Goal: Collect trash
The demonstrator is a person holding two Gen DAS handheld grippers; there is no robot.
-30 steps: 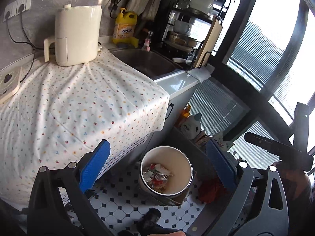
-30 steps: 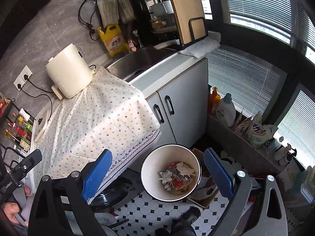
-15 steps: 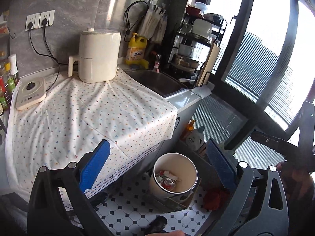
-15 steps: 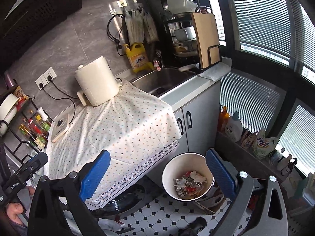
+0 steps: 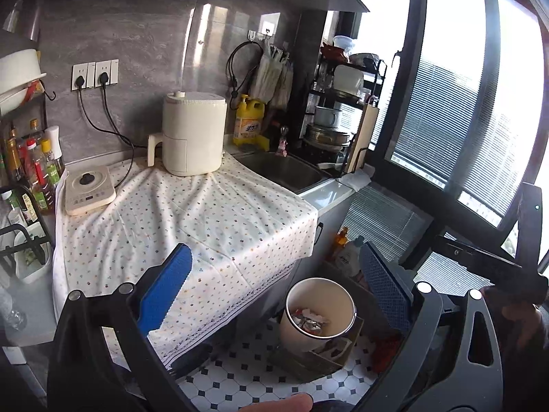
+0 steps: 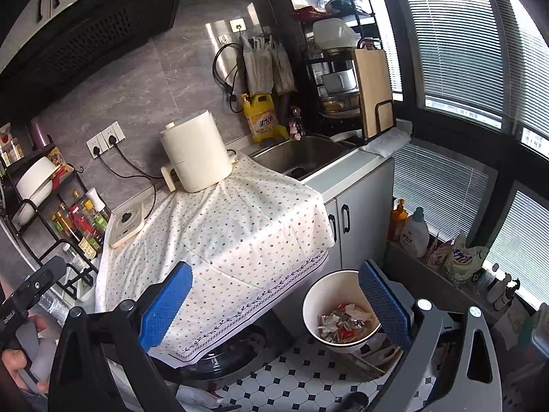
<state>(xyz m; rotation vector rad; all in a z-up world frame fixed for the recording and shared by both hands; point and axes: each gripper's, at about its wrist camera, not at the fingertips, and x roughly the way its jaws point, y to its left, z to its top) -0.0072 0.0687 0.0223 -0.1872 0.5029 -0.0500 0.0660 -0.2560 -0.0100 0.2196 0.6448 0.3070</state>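
A white round trash bin (image 5: 317,312) stands on the tiled floor beside the counter, with crumpled wrappers (image 5: 310,319) inside; it also shows in the right wrist view (image 6: 338,310) with its trash (image 6: 343,322). My left gripper (image 5: 274,290) is open and empty, held high above the floor, left of and above the bin. My right gripper (image 6: 274,295) is open and empty, likewise raised over the counter's edge. The dotted cloth (image 5: 192,219) on the counter shows no trash on it.
A white air fryer (image 5: 192,134), a small cooktop (image 5: 89,190), a sink (image 5: 284,170), a yellow detergent jug (image 5: 248,123) and a dish rack (image 6: 346,79) line the counter. Sauce bottles (image 6: 82,223) stand at left. Cleaning bottles (image 6: 410,230) sit on a ledge by the window.
Both grippers have risen and pulled back from the bin, so the bin looks smaller and more of the counter, wall and racks shows. Both stayed open and empty.
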